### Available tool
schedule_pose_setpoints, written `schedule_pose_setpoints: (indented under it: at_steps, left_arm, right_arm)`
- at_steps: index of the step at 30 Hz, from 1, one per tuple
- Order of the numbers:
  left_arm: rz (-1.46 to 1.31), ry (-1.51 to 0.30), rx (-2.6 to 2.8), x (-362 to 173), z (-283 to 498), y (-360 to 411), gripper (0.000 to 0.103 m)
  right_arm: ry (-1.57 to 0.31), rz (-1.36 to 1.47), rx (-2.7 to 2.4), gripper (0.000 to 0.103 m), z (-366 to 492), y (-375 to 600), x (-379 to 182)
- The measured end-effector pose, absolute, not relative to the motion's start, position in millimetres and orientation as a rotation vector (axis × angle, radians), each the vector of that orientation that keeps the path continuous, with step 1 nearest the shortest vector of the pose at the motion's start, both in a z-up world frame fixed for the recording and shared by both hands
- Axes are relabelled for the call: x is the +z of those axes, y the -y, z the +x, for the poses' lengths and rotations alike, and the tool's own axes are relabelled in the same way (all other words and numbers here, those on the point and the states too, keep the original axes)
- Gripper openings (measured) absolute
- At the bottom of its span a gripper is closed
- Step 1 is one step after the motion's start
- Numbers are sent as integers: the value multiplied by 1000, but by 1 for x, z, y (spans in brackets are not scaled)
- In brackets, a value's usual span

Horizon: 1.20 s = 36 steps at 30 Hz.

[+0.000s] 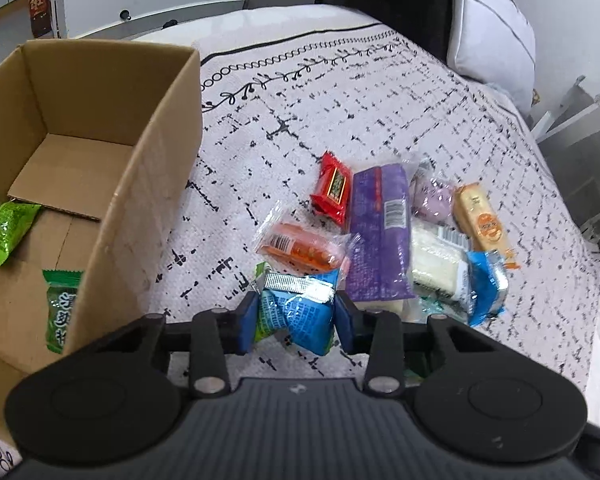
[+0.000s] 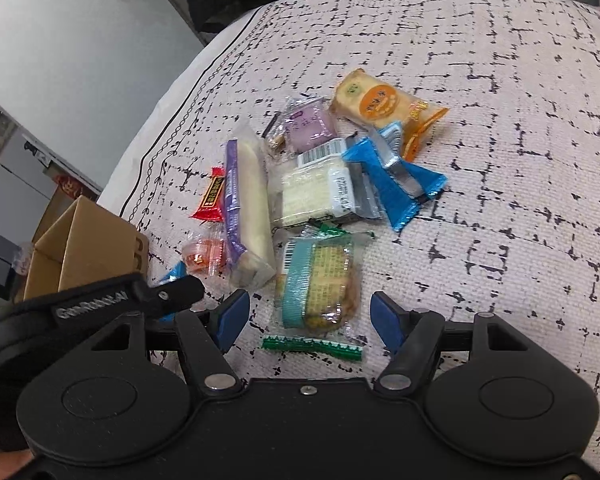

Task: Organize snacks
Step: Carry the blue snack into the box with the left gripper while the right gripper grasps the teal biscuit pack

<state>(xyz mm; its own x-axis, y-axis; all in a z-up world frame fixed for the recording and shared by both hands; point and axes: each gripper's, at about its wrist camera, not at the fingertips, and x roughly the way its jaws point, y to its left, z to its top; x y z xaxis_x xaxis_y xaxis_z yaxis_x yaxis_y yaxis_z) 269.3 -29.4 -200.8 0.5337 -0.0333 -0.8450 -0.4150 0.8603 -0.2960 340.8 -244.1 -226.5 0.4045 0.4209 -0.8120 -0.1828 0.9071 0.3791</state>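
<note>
Pinching a blue packet [image 1: 296, 316] between its pads, my left gripper [image 1: 296, 320] holds it near the cardboard box [image 1: 140, 184] on the left, presumably so it can go in beside the two green packets [image 1: 6, 228] already inside. My right gripper [image 2: 306, 320] stands spread and empty around a clear biscuit packet [image 2: 320, 280], seemingly my next pick. On the patterned bedcover [image 1: 340, 92] I count roughly eight loose packets, among them one second blue packet [image 2: 396, 176].

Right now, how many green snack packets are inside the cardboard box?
2: one green packet lies near the cardboard box's left side, another green packet lies against its near right wall. More may be hidden.
</note>
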Motion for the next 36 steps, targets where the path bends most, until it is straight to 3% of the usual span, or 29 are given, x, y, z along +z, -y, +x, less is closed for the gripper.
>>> schedule_pose_setpoints:
  at_steps: [10, 14, 18, 36]
  left_arm:
    - [-536, -943, 227, -174, 255, 17, 39]
    - [-538, -927, 224, -164, 250, 15, 39]
    - [-540, -916, 228, -157, 245, 11, 39]
    - [-514, -847, 263, -120, 219, -6, 39]
  right_arm:
    - [-1073, 127, 367, 68, 335, 223, -225]
    - [-1064, 58, 356, 47, 333, 215, -226]
    - [-1050, 20, 359, 41, 330, 211, -224]
    - [-944, 59, 437, 39, 315, 205, -193]
